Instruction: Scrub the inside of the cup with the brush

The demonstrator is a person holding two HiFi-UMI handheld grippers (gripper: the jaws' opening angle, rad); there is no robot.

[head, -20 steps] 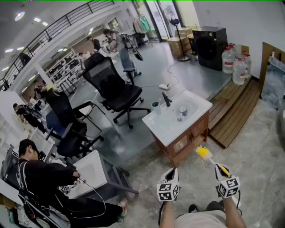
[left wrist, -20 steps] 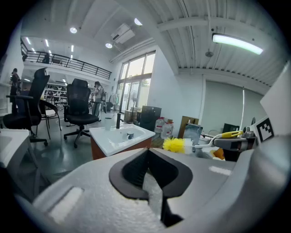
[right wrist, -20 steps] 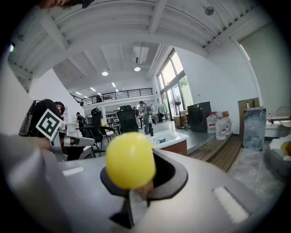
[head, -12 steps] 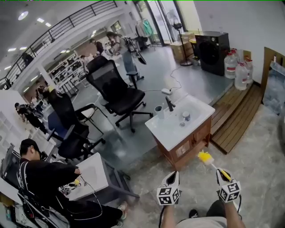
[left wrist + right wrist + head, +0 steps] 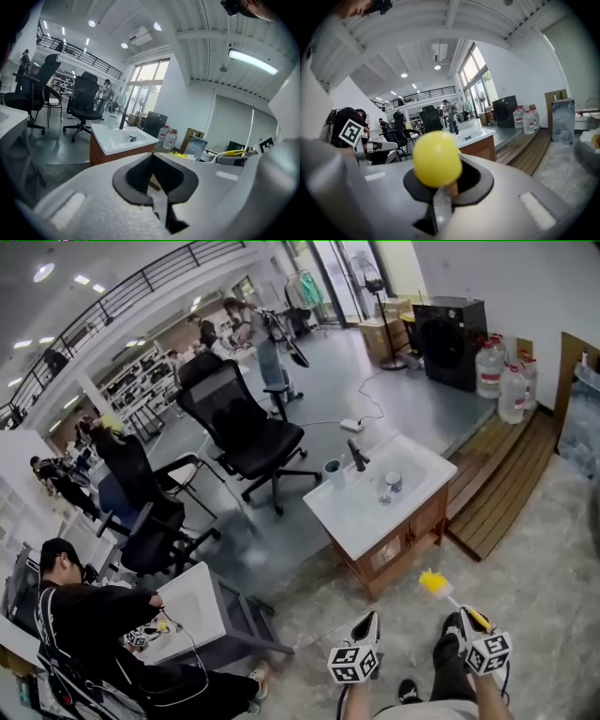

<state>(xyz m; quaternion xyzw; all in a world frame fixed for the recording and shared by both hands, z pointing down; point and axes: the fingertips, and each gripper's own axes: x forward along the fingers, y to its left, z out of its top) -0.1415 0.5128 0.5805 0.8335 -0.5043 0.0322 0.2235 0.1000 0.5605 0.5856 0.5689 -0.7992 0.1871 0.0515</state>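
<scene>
Short of the washstand [image 5: 361,517], both tongs are held low, well apart from it. Left tongs [image 5: 157,190] are pressed together with nothing between them. Right tongs [image 5: 440,194] are clamped on the handle of the brush [image 5: 433,583], its yellow head aimed toward the washstand.

Judgement: approach step; scrubbing not begun. The next move calls for closing on the washstand and parting the left tongs to take a cup.

Count: two tongs, one brush, two vessels on the washstand. One is a cup [image 5: 332,471] beside the tap [image 5: 356,456]; the second vessel [image 5: 392,482] sits down inside the washstand. Which one is meant, I cannot tell.
</scene>
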